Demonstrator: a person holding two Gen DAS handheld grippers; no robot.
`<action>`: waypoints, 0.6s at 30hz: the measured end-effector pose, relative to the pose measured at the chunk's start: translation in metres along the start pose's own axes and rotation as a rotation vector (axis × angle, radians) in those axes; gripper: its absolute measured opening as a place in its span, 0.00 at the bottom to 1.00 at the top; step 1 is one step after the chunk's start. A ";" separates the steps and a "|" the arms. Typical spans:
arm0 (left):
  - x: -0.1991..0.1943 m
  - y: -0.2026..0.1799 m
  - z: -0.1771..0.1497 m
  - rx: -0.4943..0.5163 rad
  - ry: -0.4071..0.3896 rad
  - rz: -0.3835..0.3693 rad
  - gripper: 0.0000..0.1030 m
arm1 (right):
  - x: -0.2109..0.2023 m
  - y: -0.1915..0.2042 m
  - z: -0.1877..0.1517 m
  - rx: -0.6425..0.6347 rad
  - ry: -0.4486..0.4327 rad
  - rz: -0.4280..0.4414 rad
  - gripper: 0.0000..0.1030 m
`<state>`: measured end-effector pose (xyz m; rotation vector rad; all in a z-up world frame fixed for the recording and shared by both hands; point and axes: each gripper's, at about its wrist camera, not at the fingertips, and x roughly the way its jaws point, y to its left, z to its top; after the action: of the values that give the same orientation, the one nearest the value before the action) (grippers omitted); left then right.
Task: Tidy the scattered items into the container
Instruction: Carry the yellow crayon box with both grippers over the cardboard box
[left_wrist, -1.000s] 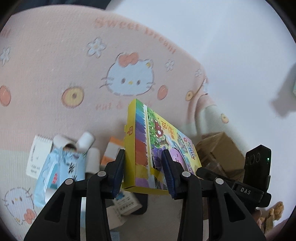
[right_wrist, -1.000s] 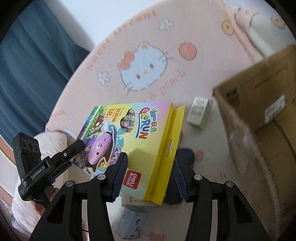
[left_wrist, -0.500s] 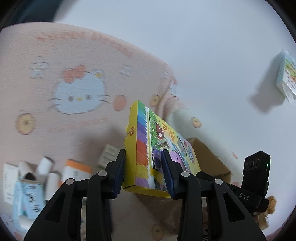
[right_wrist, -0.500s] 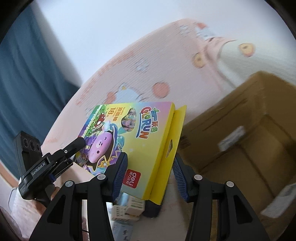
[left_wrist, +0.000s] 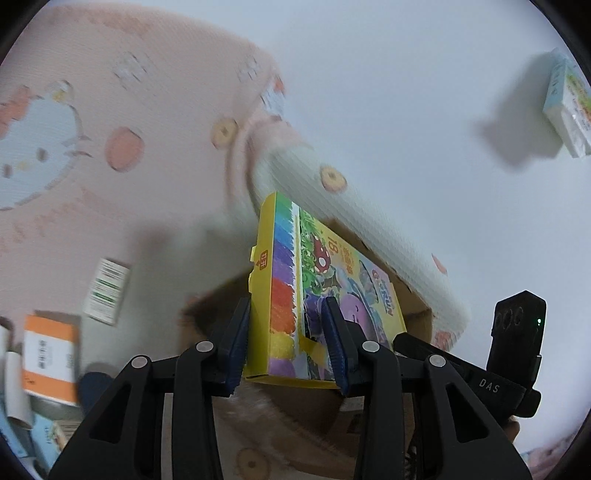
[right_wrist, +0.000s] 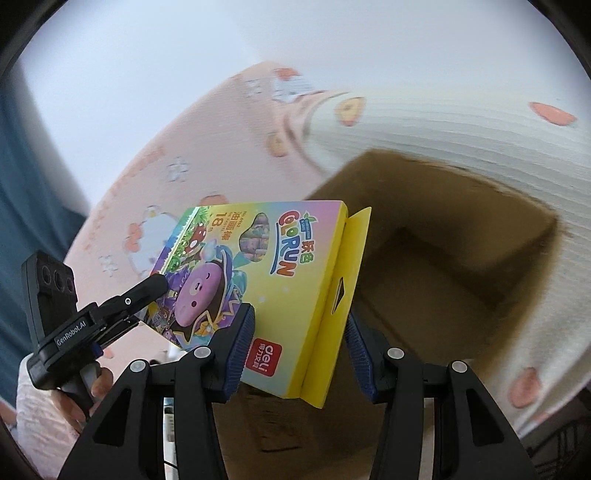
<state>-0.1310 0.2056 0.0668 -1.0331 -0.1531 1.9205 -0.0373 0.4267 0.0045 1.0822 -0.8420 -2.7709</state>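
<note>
Carrying step: the left gripper (left_wrist: 288, 343) and right gripper (right_wrist: 301, 345) both clench the crayon box (right_wrist: 273, 291), hovering over the open cardboard box (right_wrist: 443, 266) at 2 o'clock; next, I judge, lower inside and release both

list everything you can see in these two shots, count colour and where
crayon box: 1, yellow with cartoon art, held in the air between both grippers, over the carton's near edge
cardboard carton: 1, brown, open, on the mat right of the crayon box
play mat: 1, pink with cat prints, under everything
orange-and-white box: 1, on the mat at left
white box with green label: 1, on the mat left of the carton
pastel box: 1, far upper right
left gripper: 1, black with blue pads, shut on the crayon box
right gripper: 1, same colours, shut on the crayon box
</note>
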 end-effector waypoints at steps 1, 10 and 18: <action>0.011 -0.004 0.002 -0.002 0.030 -0.010 0.41 | -0.002 -0.006 0.001 0.009 0.001 -0.016 0.46; 0.072 -0.033 0.016 0.032 0.191 -0.069 0.41 | -0.017 -0.052 0.007 0.094 0.003 -0.127 0.46; 0.122 -0.038 0.028 -0.018 0.334 -0.131 0.41 | -0.027 -0.067 0.017 0.126 -0.032 -0.217 0.46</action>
<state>-0.1529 0.3293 0.0299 -1.3064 -0.0460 1.6073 -0.0178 0.4983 -0.0021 1.2201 -0.9694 -2.9525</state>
